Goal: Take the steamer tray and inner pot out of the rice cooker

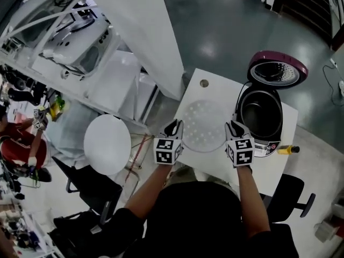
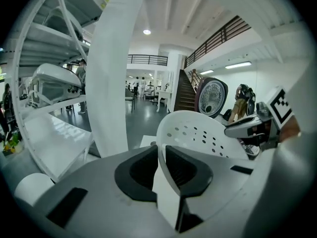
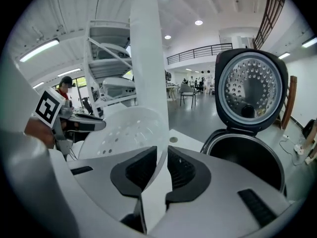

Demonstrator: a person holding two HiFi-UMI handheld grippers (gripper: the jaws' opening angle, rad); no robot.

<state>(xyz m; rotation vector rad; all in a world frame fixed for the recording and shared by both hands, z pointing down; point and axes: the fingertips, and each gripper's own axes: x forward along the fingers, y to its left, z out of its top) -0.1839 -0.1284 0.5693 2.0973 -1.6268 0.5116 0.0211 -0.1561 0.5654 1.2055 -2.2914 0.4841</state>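
Both grippers hold the white perforated steamer tray [image 1: 204, 125] by its rim, over the white table [image 1: 216, 82] and left of the rice cooker [image 1: 267, 138]. My left gripper [image 1: 174, 127] is shut on the tray's left edge [image 2: 198, 133]. My right gripper [image 1: 234, 127] is shut on its right edge [image 3: 129, 130]. The rim runs between the pads in each gripper view. The cooker stands open with its purple lid [image 1: 277, 69] raised. Its dark inner pot [image 1: 260, 112] sits inside [image 3: 247, 157]. The tray looks tilted in both gripper views.
A yellow-and-black item [image 1: 287, 150] lies beside the cooker at the table's front. A round white stool [image 1: 107, 144] stands to the left, and a black office chair [image 1: 285, 198] to the right. A white column [image 1: 140, 31] and shelving with white appliances [image 1: 75, 42] stand further left.
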